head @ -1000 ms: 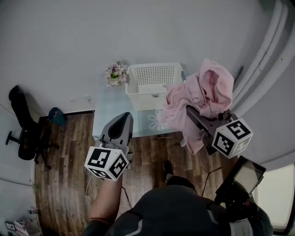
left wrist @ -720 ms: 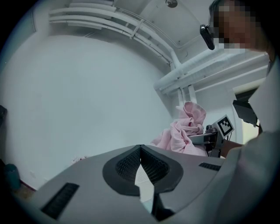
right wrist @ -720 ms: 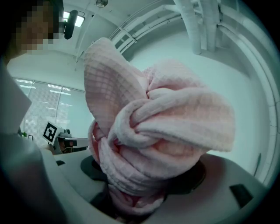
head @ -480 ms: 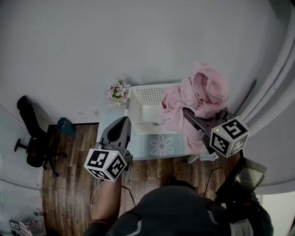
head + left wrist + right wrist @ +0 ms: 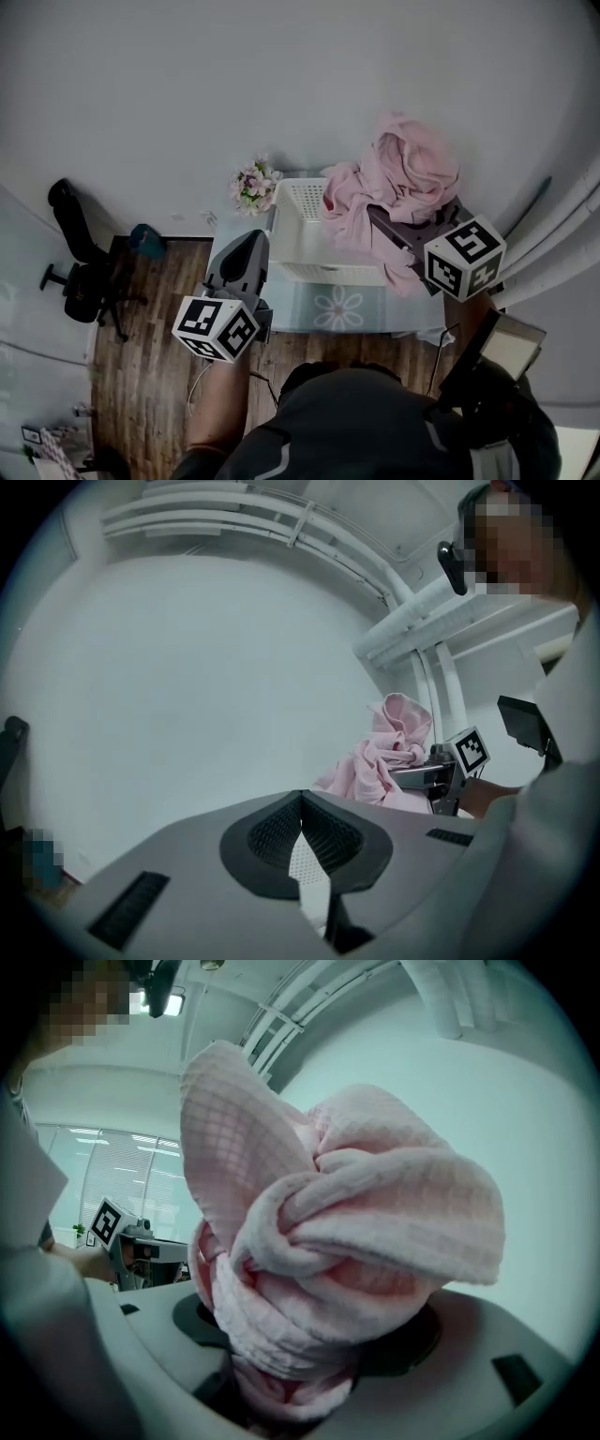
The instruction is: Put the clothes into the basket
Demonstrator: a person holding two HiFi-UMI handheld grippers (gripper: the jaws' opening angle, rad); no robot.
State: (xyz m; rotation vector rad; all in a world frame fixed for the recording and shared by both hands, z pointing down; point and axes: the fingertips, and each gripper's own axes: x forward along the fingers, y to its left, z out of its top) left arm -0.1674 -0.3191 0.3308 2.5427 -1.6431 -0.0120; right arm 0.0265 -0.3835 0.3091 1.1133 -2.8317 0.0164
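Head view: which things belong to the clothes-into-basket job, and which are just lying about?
Job:
pink waffle-weave cloth, bunched in the right gripper
white perforated plastic basket
left gripper, shut and empty

Lying about:
pink-and-white flower bunch
black office chair
teal object on the floor

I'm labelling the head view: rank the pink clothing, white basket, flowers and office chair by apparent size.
1. pink clothing, though it is nearer the camera, so this is unsure
2. white basket
3. office chair
4. flowers
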